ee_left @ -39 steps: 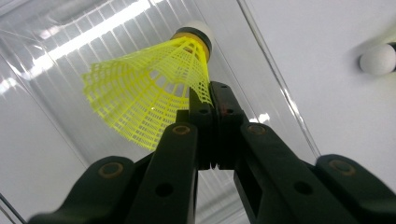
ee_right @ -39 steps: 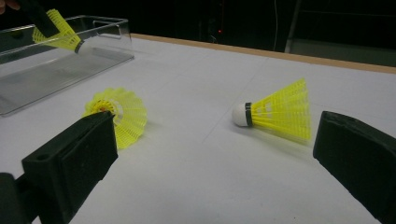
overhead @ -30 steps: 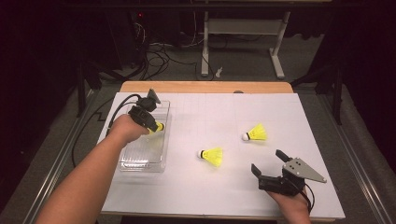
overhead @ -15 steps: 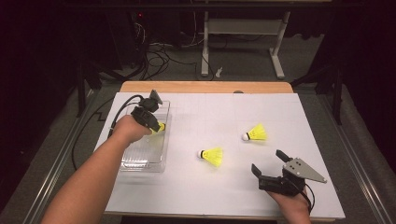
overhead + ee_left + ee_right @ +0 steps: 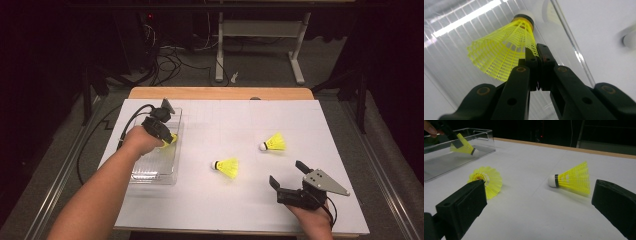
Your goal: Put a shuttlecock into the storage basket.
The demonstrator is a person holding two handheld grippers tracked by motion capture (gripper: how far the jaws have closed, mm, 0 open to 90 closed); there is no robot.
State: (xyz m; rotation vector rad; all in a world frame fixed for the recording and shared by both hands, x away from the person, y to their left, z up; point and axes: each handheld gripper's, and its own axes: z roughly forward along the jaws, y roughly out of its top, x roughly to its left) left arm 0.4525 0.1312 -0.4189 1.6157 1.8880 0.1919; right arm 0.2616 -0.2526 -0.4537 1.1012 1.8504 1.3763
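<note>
Tongs on the left (image 5: 537,53) pinch the skirt of a yellow shuttlecock (image 5: 504,47) inside the clear box (image 5: 150,172) at the counter's (image 5: 225,210) left side. Right tongs (image 5: 290,175) rest near the front edge, jaws wide and empty. Two more shuttlecocks lie on the counter, one mid-counter (image 5: 227,167), another (image 5: 272,143) farther right.

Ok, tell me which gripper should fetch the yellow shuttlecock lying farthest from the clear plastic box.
Right. The right gripper is open and free beside that yellow shuttlecock, while the left gripper is shut on another shuttlecock over the clear plastic box.
</note>
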